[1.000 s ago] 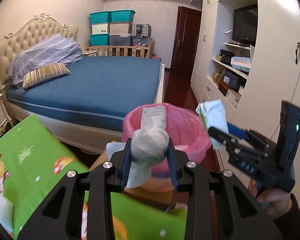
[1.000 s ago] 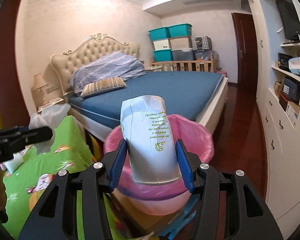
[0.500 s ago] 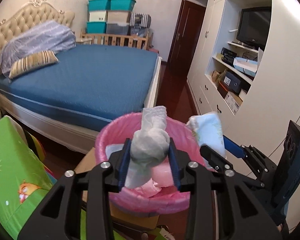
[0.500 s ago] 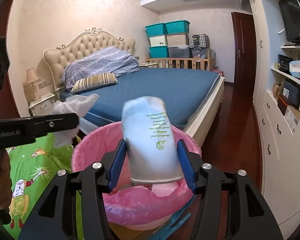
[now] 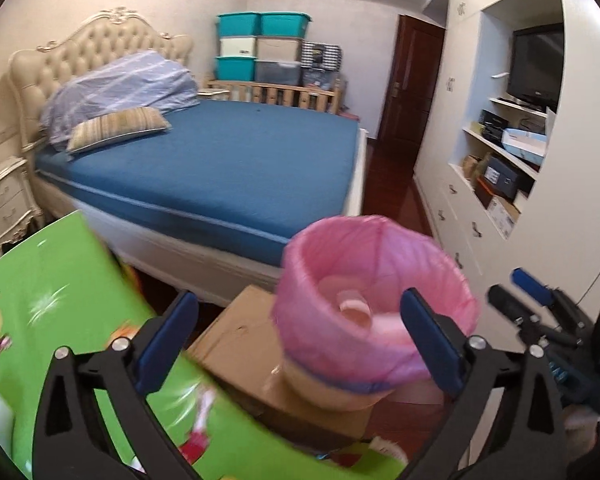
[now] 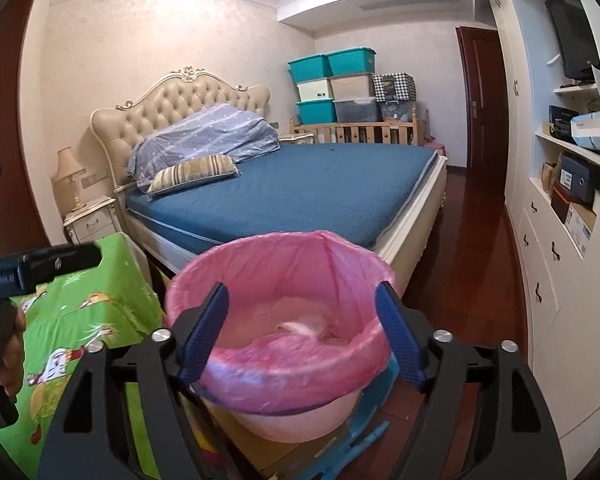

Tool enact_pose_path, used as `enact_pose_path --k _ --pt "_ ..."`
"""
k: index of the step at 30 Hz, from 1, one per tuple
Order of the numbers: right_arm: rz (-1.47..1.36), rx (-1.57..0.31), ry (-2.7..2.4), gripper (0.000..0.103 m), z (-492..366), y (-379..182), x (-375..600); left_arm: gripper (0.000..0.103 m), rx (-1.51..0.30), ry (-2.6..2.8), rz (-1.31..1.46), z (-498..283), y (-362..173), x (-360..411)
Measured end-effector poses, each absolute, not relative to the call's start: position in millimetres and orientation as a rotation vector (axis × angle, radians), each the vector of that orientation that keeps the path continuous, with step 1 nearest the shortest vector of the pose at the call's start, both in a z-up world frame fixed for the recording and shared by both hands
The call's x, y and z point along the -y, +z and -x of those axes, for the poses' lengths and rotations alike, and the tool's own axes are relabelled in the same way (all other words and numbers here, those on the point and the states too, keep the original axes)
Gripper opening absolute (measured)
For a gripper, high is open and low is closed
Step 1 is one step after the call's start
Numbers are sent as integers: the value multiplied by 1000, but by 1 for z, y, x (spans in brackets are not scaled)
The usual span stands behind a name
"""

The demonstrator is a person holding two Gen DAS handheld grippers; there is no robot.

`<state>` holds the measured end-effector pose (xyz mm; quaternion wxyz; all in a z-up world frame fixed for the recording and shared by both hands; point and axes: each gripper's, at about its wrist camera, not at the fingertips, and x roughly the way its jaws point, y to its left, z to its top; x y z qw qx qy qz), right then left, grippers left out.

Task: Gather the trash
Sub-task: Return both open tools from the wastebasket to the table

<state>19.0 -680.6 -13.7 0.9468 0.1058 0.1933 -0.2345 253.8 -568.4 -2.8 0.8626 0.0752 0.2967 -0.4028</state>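
Counted one trash bin (image 5: 374,312), lined with one pink bag (image 6: 284,280), seated on one cardboard box (image 5: 236,340). Counted two hand-held grippers, left gripper (image 5: 298,344) and right gripper (image 6: 300,332), two blue-padded fingers on each. Counted one bed (image 6: 300,192), two pillows at its head, five stacked storage boxes (image 6: 332,84) in the upper centre, one TV (image 5: 536,64) in the upper right, one bedside cabinet (image 6: 92,216), one green printed cloth (image 5: 60,320) at lower left.

Left view: bin found right of centre in the lower half, tilted in the frame, overlapping the right finger of the left gripper; left finger well apart from the bin, over the cloth edge. Jaws spread wide, nothing between them. Right gripper seen at the lower right edge of that view, just beside the bin.

Right view: bin sat in the lower centre, directly ahead of the right gripper, rim framed between both fingers. Jaws spread wide, nothing held. Left gripper poked in from the left edge, beside the bin, over the cloth.

Bin look: pale pink tub, translucent pink bag folded over the rim, crinkled. Inside, pale trash pieces (image 6: 304,328) lying at the bottom, blurred; number and type of pieces could not be told.
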Motion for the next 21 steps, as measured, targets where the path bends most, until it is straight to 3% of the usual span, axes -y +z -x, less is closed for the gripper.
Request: enact_pose_path --k 3,7,21 --pt "-193 -402 -470 76 -19 -9 661 98 -614 -796 -152 -244 -6 533" --pt "-177 -396 -431 85 -16 -3 627 98 -593 -746 -130 -230 -5 471" --pt "-99 -492 -105 85 -81 -4 467 98 -531 -483 -169 -186 -2 263"
